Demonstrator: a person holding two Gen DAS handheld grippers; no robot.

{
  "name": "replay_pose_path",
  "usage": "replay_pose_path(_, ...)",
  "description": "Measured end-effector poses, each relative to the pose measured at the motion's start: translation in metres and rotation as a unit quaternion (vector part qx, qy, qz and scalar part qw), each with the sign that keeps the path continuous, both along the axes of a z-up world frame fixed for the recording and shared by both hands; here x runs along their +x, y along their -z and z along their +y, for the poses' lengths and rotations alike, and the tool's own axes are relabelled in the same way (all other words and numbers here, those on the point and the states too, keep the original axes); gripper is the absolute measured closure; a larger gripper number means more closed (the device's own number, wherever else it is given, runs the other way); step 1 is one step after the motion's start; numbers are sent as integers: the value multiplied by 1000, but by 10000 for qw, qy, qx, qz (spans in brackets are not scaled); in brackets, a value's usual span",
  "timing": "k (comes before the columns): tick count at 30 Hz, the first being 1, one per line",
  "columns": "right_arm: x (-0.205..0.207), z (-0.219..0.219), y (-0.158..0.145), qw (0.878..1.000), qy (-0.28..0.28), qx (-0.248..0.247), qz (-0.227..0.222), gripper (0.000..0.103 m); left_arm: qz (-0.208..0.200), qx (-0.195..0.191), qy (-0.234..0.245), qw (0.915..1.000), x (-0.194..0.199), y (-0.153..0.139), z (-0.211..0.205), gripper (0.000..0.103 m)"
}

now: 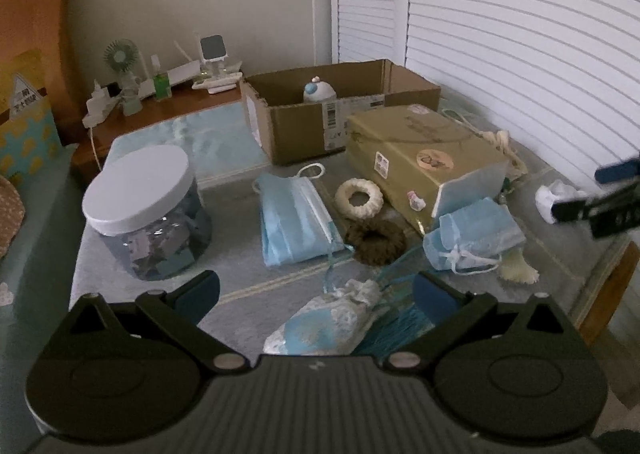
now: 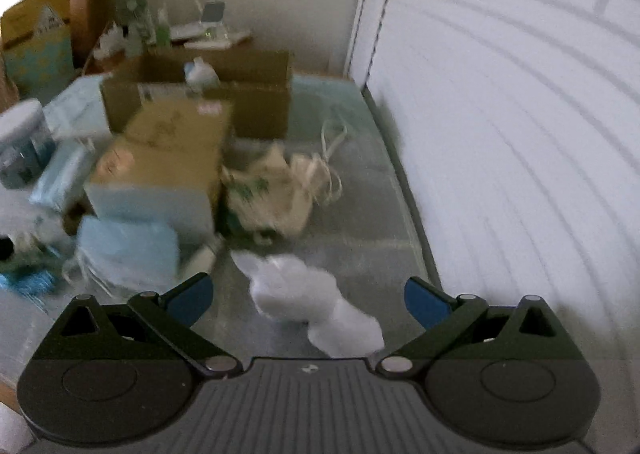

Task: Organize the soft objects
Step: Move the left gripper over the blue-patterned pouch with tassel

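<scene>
My left gripper (image 1: 316, 296) is open above a blue-and-white lace pouch (image 1: 328, 320) with a teal tassel (image 1: 394, 328). Beyond it lie a stack of blue face masks (image 1: 294, 220), a cream scrunchie (image 1: 359, 198), a brown scrunchie (image 1: 375, 241) and a blue gauze bag (image 1: 472, 236). My right gripper (image 2: 308, 300) is open over a white soft cloth (image 2: 312, 304) on the mat; it also shows at the right edge of the left wrist view (image 1: 596, 200), with the cloth (image 1: 554, 196) beside it. An open cardboard box (image 1: 340, 110) stands at the back.
A clear jar with a white lid (image 1: 146, 210) stands at the left. A gold box (image 1: 424, 164) lies in the middle, a cream drawstring bag (image 2: 276, 190) behind it. A small white-and-blue toy (image 1: 318, 92) sits in the cardboard box. White shutters (image 1: 520, 34) close the right side.
</scene>
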State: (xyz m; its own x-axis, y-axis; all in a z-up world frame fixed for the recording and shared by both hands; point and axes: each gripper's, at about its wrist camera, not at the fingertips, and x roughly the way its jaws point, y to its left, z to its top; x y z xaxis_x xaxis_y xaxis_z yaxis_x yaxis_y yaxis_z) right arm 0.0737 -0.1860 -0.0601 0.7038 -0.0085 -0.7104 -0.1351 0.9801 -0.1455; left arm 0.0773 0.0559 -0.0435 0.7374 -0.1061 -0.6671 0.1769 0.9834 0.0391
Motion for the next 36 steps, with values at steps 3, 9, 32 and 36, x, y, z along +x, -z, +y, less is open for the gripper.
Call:
replay_pose_path(3,6,-6,16,9997,35,83,206,0,13,16,-25,10000,9,2,-4,1)
replay_pose_path(9,13,-10,32,9986,30,328,406,0,222,74,-83,9997,25,17,-13,1)
replay_pose_path(32,12,-12,34,9986,37,450,276,0,1193,-545,-312,9909,-35,20,30,1)
replay_pose_path(36,11,-12,34,9987,26,449,253,0,1314,-777,-121,9882,-26,25,19,1)
